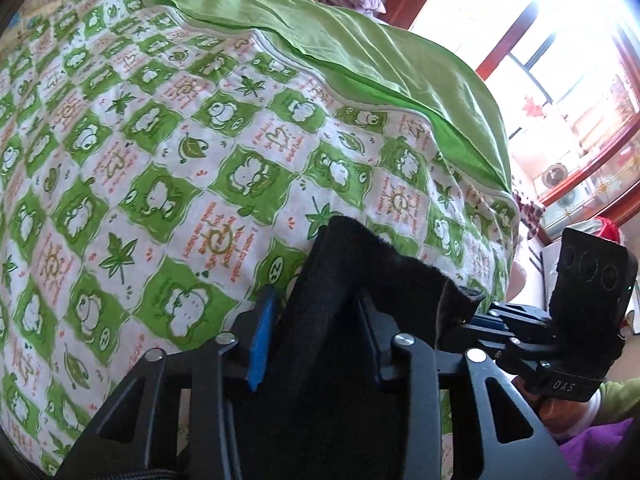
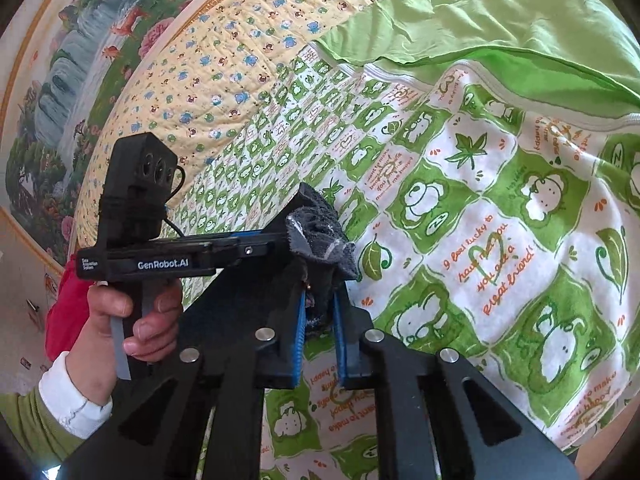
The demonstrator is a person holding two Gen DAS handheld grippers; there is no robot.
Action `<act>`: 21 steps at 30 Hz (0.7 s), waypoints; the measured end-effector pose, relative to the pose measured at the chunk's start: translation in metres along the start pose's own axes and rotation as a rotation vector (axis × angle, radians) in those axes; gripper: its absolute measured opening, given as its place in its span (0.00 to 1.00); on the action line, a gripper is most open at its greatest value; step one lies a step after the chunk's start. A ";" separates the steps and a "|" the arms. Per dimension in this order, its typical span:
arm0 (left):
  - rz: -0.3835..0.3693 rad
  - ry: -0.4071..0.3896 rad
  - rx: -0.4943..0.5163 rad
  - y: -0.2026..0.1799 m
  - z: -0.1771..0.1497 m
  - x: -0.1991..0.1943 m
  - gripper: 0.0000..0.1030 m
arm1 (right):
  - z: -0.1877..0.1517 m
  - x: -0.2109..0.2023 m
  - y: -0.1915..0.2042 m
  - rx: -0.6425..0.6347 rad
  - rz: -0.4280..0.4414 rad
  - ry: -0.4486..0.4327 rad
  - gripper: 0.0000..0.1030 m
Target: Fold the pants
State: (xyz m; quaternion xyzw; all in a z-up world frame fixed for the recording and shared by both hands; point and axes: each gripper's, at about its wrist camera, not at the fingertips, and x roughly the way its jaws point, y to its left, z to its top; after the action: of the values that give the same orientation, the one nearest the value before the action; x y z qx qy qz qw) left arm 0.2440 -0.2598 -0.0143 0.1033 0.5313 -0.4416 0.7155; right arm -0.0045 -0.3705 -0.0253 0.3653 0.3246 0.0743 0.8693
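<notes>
The pants are black, fuzzy fabric. In the left wrist view my left gripper (image 1: pixel 316 308) is shut on a thick fold of the pants (image 1: pixel 352 264), held above the bed. My right gripper (image 1: pixel 520 336) reaches in from the right and grips the same fabric edge. In the right wrist view my right gripper (image 2: pixel 320 312) is shut on a bunched dark corner of the pants (image 2: pixel 320 236), and my left gripper (image 2: pixel 280 248) meets it from the left. Most of the pants hang hidden below the grippers.
A green-and-white frog-print quilt (image 1: pixel 160 160) covers the bed, with a plain green sheet (image 1: pixel 320 32) folded over its far side. A yellow patterned quilt (image 2: pixel 224 64) and a framed painting (image 2: pixel 72 80) lie beyond. A bright window (image 1: pixel 560 40) is at right.
</notes>
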 end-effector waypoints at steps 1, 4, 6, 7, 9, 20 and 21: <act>-0.017 0.002 0.003 -0.001 0.002 0.000 0.24 | 0.000 -0.001 -0.001 0.002 0.003 0.001 0.13; -0.016 -0.016 0.025 -0.006 0.001 -0.007 0.13 | 0.002 -0.001 0.000 0.004 0.021 -0.001 0.13; -0.017 -0.039 0.031 -0.009 -0.003 -0.016 0.11 | 0.004 -0.002 0.003 -0.004 0.044 -0.006 0.13; -0.024 -0.059 0.026 -0.009 -0.007 -0.026 0.11 | 0.005 -0.004 0.006 -0.009 0.058 -0.010 0.13; -0.038 -0.093 0.012 -0.009 -0.011 -0.041 0.11 | 0.007 -0.007 0.013 -0.025 0.092 -0.018 0.13; -0.012 -0.272 -0.032 -0.010 -0.065 -0.136 0.10 | 0.006 -0.014 0.078 -0.140 0.332 -0.001 0.13; -0.008 -0.281 -0.037 -0.009 -0.070 -0.140 0.10 | 0.004 -0.012 0.085 -0.148 0.353 0.011 0.13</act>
State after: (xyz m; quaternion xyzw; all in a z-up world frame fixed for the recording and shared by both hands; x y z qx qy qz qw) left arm 0.1837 -0.1489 0.0792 0.0252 0.4342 -0.4447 0.7830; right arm -0.0021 -0.3165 0.0411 0.3513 0.2537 0.2513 0.8655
